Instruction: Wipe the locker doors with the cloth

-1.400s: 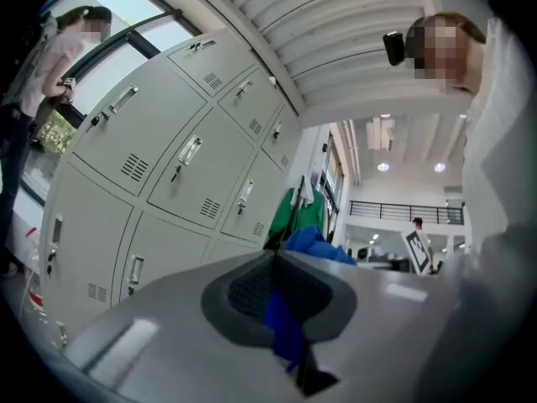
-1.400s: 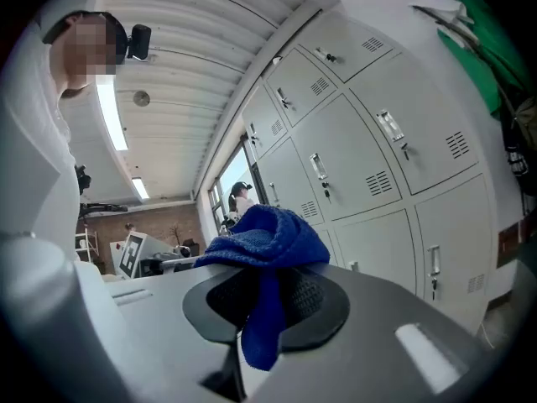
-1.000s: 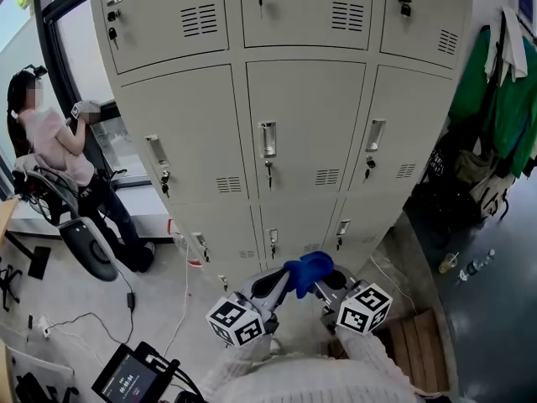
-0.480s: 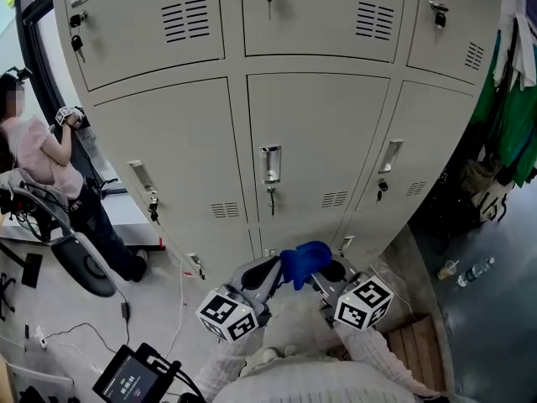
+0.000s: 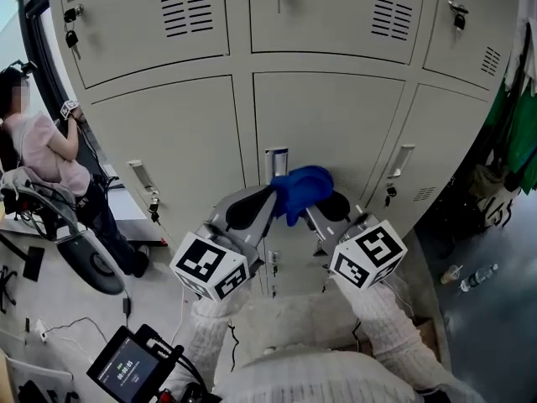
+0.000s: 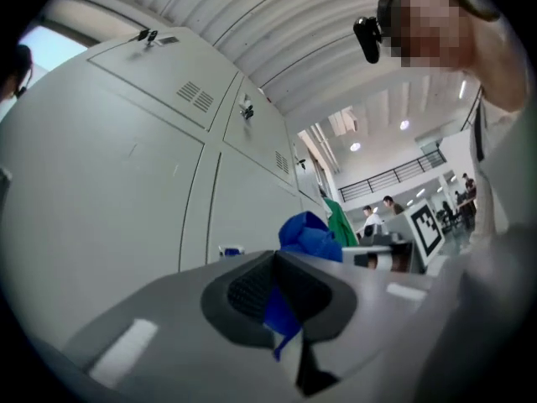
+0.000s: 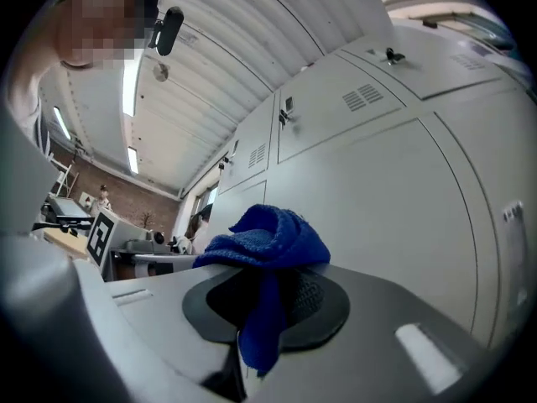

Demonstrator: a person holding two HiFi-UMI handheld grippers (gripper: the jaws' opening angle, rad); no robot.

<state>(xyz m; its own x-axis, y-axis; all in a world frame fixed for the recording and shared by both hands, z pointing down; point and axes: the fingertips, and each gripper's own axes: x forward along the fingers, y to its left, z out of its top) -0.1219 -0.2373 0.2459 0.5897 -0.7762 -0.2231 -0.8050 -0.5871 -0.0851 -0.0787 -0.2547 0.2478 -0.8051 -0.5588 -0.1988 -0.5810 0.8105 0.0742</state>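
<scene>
A grey bank of lockers fills the head view, and its middle door (image 5: 327, 116) has a handle (image 5: 275, 159) just above the grippers. A bunched blue cloth (image 5: 300, 190) is held up in front of that door, just below the handle. My left gripper (image 5: 262, 201) is shut on the cloth's left side and my right gripper (image 5: 323, 206) is shut on its right side. In the left gripper view a blue fold (image 6: 281, 313) is pinched between the pads, and the rest of the cloth (image 6: 309, 235) rises beyond. The right gripper view shows the cloth (image 7: 267, 238) heaped over the closed pads.
A person (image 5: 46, 154) stands at the left beside a black wheeled frame (image 5: 80, 246). A tablet device (image 5: 126, 368) lies on the floor at the lower left. Green clothes (image 5: 524, 133) hang at the right, with bottles (image 5: 474, 277) on the dark floor below.
Both grippers have risen with the cloth from the bottom locker row to the middle door, just under its handle. They appear larger and closer to the head camera.
</scene>
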